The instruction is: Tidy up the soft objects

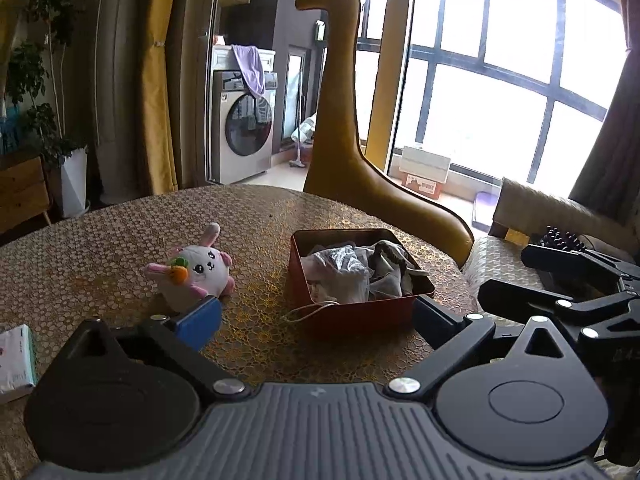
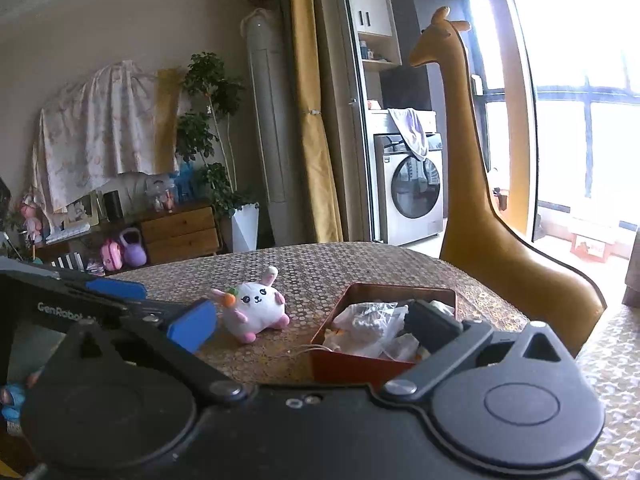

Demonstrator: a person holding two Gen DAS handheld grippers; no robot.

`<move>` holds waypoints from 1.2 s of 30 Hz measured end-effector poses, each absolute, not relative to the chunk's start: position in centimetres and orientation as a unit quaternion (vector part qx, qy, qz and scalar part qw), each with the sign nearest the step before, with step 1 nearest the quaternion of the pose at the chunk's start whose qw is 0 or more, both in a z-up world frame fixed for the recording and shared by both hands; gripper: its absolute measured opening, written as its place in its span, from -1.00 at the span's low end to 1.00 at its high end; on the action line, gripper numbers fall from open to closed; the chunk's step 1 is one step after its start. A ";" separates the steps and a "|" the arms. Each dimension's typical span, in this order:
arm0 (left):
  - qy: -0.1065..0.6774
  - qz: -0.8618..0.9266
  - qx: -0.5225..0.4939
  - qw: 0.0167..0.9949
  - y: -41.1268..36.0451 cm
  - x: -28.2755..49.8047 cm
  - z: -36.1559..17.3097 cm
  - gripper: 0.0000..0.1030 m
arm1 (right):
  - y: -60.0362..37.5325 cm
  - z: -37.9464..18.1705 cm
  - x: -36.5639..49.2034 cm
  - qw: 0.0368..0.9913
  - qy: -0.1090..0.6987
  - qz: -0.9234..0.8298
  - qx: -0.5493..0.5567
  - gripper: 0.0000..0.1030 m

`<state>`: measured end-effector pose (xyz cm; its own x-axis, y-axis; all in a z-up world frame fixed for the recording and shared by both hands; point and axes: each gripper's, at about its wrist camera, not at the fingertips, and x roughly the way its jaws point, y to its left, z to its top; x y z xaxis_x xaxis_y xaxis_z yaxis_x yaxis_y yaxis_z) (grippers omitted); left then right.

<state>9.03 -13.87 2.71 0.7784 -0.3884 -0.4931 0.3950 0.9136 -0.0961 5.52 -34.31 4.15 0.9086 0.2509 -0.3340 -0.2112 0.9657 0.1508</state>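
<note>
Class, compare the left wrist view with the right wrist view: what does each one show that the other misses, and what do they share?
Only the left wrist view shows the white packet at the table edge and the right gripper, with black beads behind it.

Only the right wrist view shows the wooden drawers, the draped floral cloth and the left gripper.

Both show the bunny plush, the red box of soft items, the giraffe chair and the washing machine.
</note>
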 end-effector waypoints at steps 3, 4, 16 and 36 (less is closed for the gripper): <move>0.247 -0.211 0.007 0.946 -13.8 8.5 2.8 0.98 | -34.2 4.1 5.4 0.976 0.178 0.116 0.056 1.00; 0.244 -0.212 0.008 0.946 -13.8 8.4 2.9 0.98 | -34.2 4.2 5.4 0.976 0.177 0.115 0.057 1.00; 0.233 -0.219 -0.008 0.948 -13.1 7.9 2.8 0.98 | -33.9 4.1 5.3 0.977 0.176 0.102 0.062 1.00; 0.218 -0.216 -0.006 0.952 -12.8 7.3 2.7 0.98 | -33.5 3.9 5.2 0.976 0.182 0.105 0.064 1.00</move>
<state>7.27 -12.78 2.70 0.8114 -0.4139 -0.4127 0.4086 0.9066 -0.1057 5.16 -33.49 3.92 0.9115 0.2274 -0.3426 -0.1810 0.9700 0.1623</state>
